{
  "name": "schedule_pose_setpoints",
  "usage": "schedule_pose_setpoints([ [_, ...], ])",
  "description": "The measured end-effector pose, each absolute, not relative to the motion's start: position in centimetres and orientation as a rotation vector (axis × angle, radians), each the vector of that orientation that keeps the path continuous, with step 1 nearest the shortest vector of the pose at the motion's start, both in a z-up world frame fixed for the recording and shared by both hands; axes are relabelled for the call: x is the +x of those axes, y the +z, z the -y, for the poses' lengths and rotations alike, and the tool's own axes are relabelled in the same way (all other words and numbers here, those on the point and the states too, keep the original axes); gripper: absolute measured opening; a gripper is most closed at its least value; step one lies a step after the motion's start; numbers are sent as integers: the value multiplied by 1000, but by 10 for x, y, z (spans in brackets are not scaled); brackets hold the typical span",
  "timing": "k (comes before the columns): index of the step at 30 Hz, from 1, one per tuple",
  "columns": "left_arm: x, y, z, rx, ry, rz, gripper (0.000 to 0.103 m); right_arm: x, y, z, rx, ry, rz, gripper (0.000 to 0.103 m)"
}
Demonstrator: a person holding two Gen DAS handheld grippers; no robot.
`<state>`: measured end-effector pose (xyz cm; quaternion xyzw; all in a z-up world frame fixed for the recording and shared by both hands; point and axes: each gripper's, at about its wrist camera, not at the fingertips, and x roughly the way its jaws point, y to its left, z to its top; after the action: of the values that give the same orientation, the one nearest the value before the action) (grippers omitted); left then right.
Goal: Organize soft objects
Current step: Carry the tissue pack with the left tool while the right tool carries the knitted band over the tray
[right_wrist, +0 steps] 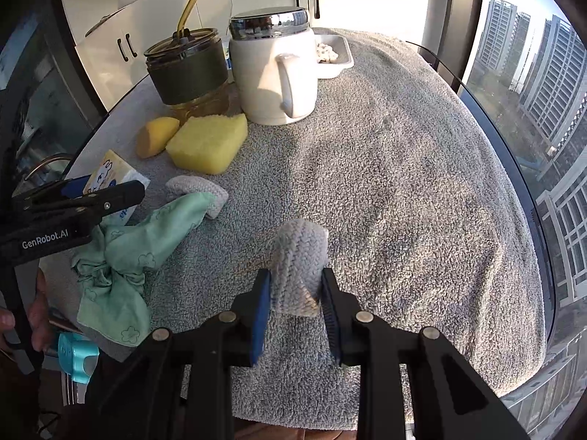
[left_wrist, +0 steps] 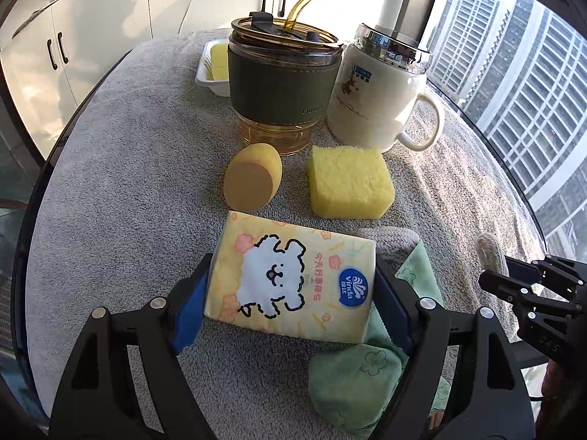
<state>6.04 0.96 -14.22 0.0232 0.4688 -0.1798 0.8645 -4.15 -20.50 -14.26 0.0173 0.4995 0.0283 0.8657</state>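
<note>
My left gripper (left_wrist: 291,293) is shut on a yellow tissue pack (left_wrist: 290,275) printed with a white sheep, its blue pads pressing both short sides. The pack's near corner hangs over a crumpled green cloth (left_wrist: 359,385). Beyond it on the grey towel lie an egg-shaped orange sponge (left_wrist: 251,179) and a square yellow sponge (left_wrist: 350,187). My right gripper (right_wrist: 295,293) is shut on a grey knitted piece (right_wrist: 299,253) that stands up from the towel. A second grey knitted piece (right_wrist: 205,190) lies by the green cloth (right_wrist: 128,256), close to the left gripper (right_wrist: 110,189).
An amber straw tumbler (left_wrist: 279,84) with a green sleeve and a lidded white mug (left_wrist: 378,95) stand behind the sponges. Two white trays (left_wrist: 212,69) (right_wrist: 341,62) sit at the back. The towel (right_wrist: 403,183) covers a round table beside a window.
</note>
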Motion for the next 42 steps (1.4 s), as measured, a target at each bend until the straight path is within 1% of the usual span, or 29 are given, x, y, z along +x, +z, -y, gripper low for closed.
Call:
schedule_pose_setpoints([
  [22, 79, -130, -78, -3, -143, -956, 79, -7, -136, 256, 82, -40, -1038, 29],
  [31, 103, -128, -107, -27, -60, -941, 79, 31, -127, 284, 67, -106, -1024, 29],
  [42, 156, -129, -127, -22, 13, -923, 79, 94, -119, 312, 37, -161, -1001, 29],
])
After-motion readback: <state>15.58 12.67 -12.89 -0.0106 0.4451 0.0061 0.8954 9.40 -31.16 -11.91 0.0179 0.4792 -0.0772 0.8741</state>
